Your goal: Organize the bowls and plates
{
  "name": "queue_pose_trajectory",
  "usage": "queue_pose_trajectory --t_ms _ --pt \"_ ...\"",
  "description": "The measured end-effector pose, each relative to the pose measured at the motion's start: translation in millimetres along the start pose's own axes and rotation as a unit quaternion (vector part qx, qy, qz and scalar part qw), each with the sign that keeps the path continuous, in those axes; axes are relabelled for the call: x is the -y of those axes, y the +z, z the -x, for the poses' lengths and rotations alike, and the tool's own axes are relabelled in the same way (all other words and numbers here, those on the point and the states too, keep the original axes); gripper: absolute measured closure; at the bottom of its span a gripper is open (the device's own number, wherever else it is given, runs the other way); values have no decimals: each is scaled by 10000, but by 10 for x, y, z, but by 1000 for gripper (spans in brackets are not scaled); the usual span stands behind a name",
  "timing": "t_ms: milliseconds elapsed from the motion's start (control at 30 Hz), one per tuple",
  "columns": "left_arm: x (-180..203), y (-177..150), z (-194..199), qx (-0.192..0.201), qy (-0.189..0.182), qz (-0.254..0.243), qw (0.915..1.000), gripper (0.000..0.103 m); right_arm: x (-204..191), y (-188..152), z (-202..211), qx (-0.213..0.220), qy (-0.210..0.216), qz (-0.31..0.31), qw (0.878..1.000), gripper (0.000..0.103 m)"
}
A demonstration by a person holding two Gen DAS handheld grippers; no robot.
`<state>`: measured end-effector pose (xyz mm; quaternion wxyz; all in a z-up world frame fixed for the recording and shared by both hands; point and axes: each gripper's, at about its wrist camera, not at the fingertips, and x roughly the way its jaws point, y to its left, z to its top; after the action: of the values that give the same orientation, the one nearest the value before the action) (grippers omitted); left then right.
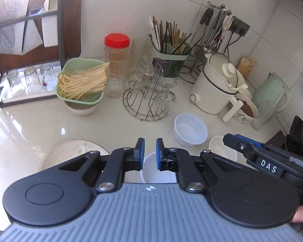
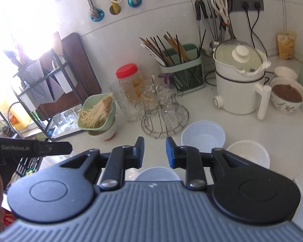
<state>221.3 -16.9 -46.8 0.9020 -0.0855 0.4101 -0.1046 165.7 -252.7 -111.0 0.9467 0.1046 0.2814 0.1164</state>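
Note:
My left gripper (image 1: 150, 147) hovers above the counter, its jaws almost together with nothing between them. Under it sits a white plastic bowl (image 1: 157, 171), and a flower-patterned plate (image 1: 70, 153) lies to its left. A second plastic bowl (image 1: 189, 129) and a small white ceramic bowl (image 1: 220, 149) stand further right. In the right wrist view my right gripper (image 2: 155, 149) is slightly open and holds nothing. It hangs over the near plastic bowl (image 2: 157, 173), with the other plastic bowl (image 2: 202, 135) and the ceramic bowl (image 2: 250, 151) ahead to the right.
A green strainer of noodles (image 1: 80, 80) rests on a white bowl, beside a red-lidded jar (image 1: 117, 60) and a wire rack of glasses (image 1: 149, 100). A white electric pot (image 2: 240, 84), a bowl of brown food (image 2: 286, 96) and a chopstick holder (image 2: 181, 70) crowd the back.

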Motion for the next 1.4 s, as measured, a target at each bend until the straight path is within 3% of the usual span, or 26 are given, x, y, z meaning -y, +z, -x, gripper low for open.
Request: queue_pose_trajectory --t_ms 467,967,1400 --pt "-75 18 -13 -58 -535 -341 9980 91 -162 -74 229 266 -468 -156 9984 75" --pt "4 -133 -105 -334 -1255 -841 9880 91 -209 -359 498 553 -1266 -508 9891 75" --pt "-136 -146 -249 -451 -1172 -659 9899 91 -241 -492 427 312 -1340 -525 9891 75"
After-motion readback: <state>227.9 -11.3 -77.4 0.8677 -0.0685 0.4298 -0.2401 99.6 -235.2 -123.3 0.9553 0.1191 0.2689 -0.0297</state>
